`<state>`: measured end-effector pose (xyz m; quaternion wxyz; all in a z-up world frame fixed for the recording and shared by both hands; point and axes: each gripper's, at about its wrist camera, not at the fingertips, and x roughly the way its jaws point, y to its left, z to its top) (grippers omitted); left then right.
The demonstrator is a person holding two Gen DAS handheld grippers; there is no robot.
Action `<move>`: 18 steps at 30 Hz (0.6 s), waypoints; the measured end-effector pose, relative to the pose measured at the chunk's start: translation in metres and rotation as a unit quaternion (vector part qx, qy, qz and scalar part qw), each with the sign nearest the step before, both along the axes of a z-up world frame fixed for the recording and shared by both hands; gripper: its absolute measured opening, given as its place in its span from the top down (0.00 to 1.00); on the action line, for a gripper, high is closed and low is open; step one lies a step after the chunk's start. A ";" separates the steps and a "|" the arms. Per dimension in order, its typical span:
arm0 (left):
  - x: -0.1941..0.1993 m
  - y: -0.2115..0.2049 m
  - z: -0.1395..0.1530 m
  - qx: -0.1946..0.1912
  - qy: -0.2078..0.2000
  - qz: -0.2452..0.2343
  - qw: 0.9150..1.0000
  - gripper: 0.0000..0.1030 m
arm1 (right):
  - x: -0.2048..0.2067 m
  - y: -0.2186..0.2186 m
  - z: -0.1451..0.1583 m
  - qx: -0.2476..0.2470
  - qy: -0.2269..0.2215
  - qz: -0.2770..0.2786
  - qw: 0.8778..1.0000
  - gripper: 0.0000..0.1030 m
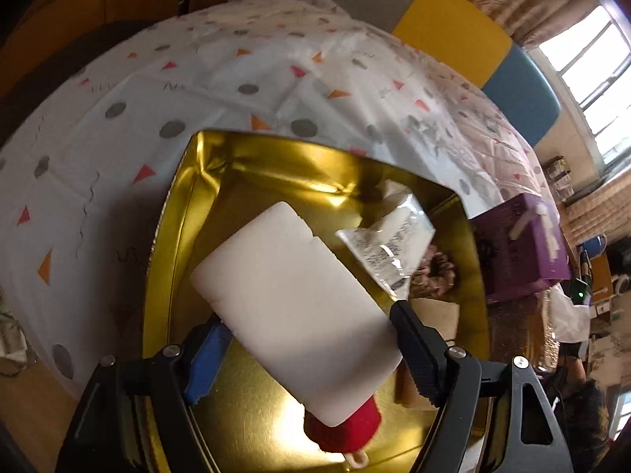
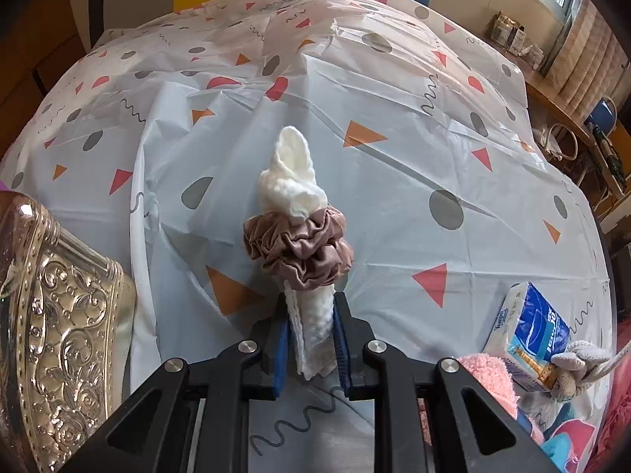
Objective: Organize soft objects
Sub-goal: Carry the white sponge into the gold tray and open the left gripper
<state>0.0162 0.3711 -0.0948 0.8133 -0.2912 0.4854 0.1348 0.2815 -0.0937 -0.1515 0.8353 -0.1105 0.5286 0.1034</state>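
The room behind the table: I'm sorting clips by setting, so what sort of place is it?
Probably a lived-in home room: a patterned plastic tablecloth, beige curtains by a window, and cluttered wooden shelves.

patterned tablecloth (image 2: 394, 197), gold tin (image 1: 173, 236), tissue pack (image 2: 532, 339)

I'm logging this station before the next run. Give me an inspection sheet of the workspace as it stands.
Surface: patterned tablecloth, wrinkled.
Job's things: white sponge block over the gold tin; white cloth with a brown scrunchie around it; sachet and red knit piece in the tin.
Clutter: tissue pack, pink fluffy item, embossed lid.
Grippers: left gripper holds the sponge block; right gripper shut on the cloth.
Cables: nothing seen.
Surroundings: purple box, window.
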 end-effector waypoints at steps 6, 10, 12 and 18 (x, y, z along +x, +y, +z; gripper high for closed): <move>0.027 -0.006 -0.025 -0.024 0.006 0.012 1.000 0.14 | -0.011 0.005 0.000 -0.015 -0.005 0.004 1.000 0.82; 0.041 -0.014 -0.027 -0.030 -0.005 -0.001 1.000 0.10 | -0.016 0.006 0.002 -0.023 -0.004 0.003 1.000 0.82; 0.040 -0.016 -0.026 0.001 0.001 -0.001 1.000 0.06 | -0.017 0.008 0.003 -0.024 -0.003 0.001 1.000 0.83; 0.021 -0.016 -0.026 0.048 0.017 -0.002 0.999 0.03 | -0.018 0.008 0.002 -0.029 -0.011 -0.003 1.000 0.83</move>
